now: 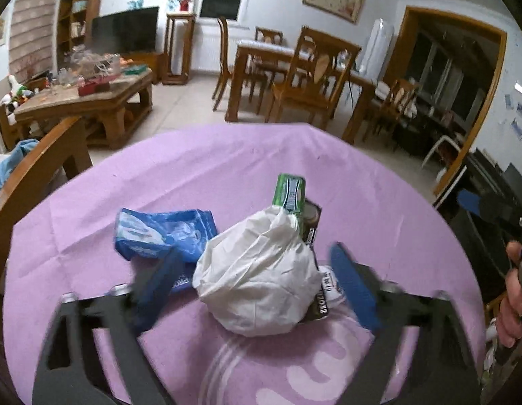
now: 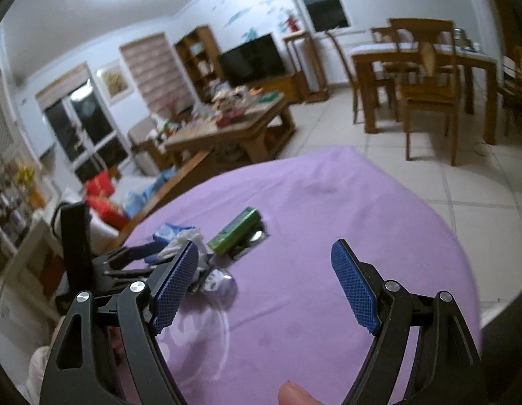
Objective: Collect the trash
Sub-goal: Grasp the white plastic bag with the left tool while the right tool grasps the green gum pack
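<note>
I hold a pair of tongs in each hand over a round table covered in a lilac cloth. My left tongs are spread wide, one blue pad on each side of a crumpled white wad that sits between them; I cannot tell whether either pad touches it. My right tongs are also spread and pinch nothing; they hang over bare cloth, to the right of the trash.

The trash lies in one loose cluster near the middle of the table: the white wad, a blue wrapper just left of it, a green box behind it leaning on a dark can, and a small printed wrapper tucked under the wad's right side. No bin or bag is visible in either view.

I judge the task barely begun: every piece is on the table and nothing is gripped.

Room is good. The cloth is bare on the far side and to the right. A wooden chair back rises at the left edge, and the table rim drops to tiled floor beyond.
</note>
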Motion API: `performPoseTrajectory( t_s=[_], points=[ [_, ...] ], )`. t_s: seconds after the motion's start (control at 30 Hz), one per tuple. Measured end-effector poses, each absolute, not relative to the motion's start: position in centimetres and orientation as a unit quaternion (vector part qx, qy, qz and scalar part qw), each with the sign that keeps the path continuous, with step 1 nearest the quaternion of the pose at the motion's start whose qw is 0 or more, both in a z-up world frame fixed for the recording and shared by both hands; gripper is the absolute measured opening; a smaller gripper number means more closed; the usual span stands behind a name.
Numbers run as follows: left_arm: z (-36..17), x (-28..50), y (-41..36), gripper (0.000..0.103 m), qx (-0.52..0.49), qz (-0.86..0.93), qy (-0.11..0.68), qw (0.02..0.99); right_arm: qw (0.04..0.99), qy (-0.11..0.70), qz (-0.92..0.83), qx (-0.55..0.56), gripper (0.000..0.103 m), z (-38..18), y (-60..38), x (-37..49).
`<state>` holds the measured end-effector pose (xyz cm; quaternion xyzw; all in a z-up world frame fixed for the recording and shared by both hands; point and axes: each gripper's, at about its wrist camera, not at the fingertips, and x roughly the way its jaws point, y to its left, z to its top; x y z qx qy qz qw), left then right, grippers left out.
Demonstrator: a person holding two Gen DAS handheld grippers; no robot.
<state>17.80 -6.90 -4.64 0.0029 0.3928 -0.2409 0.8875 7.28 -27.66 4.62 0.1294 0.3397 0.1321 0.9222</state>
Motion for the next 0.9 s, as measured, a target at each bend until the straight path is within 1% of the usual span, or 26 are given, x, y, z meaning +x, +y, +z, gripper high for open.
performPoseTrajectory(
  t_s=[0.03,0.07,0.1,0.13,0.17,0.23,0.27,0.3,0.5,0.57,0.67,0.73,0.77,0.9],
  points=[
    [-5.0,17.7,-6.6,0.058,0.003,-0.246,0.399,0.883,0.920,0.347,0.134,0.120,0.075,4.5,-26.7,8.3],
    [-5.4,17.6,-6.4,0.051,0.003,-0.251,0.406,0.879,0.918,0.355,0.136,0.110,0.072,4.4,-25.7,9.4],
    [-5.5,17.5,-6.4,0.048,0.000,-0.256,0.410,0.875,0.916,0.362,0.139,0.104,0.071,4.1,-24.9,10.4],
    [-5.4,17.4,-6.1,0.042,-0.001,-0.260,0.408,0.875,0.913,0.369,0.141,0.100,0.068,3.7,-24.4,11.3],
    [-5.4,17.4,-6.2,0.035,0.000,-0.260,0.406,0.876,0.909,0.379,0.142,0.097,0.067,3.2,-23.7,12.3],
    [-5.0,17.1,-5.8,0.029,-0.006,-0.264,0.394,0.880,0.903,0.394,0.143,0.094,0.067,2.4,-22.7,14.5],
    [-4.8,16.9,-5.5,0.027,-0.011,-0.267,0.383,0.884,0.900,0.403,0.143,0.091,0.063,1.9,-22.0,15.6],
    [-4.5,16.6,-5.2,0.027,-0.015,-0.265,0.372,0.890,0.897,0.410,0.143,0.087,0.061,1.5,-21.5,16.4],
    [-2.9,15.4,-1.3,0.027,-0.074,-0.226,0.313,0.920,0.880,0.458,0.120,0.048,0.061,-1.2,-17.6,21.6],
    [-2.4,15.5,-0.7,0.027,-0.085,-0.219,0.305,0.923,0.874,0.471,0.115,0.039,0.058,-2.2,-16.4,22.7],
    [-2.2,15.5,0.1,0.027,-0.098,-0.215,0.303,0.924,0.868,0.486,0.103,0.007,0.057,-3.6,-14.9,23.6],
    [-2.0,15.4,0.2,0.027,-0.104,-0.216,0.302,0.923,0.874,0.477,0.094,-0.020,0.050,-4.0,-13.6,23.7],
    [-2.0,15.5,0.3,0.027,-0.105,-0.216,0.301,0.923,0.874,0.476,0.096,-0.022,0.045,-4.3,-13.0,24.1],
    [-1.8,15.7,0.5,0.027,-0.111,-0.216,0.298,0.923,0.876,0.469,0.109,-0.026,0.033,-4.5,-12.0,23.9]
  ],
)
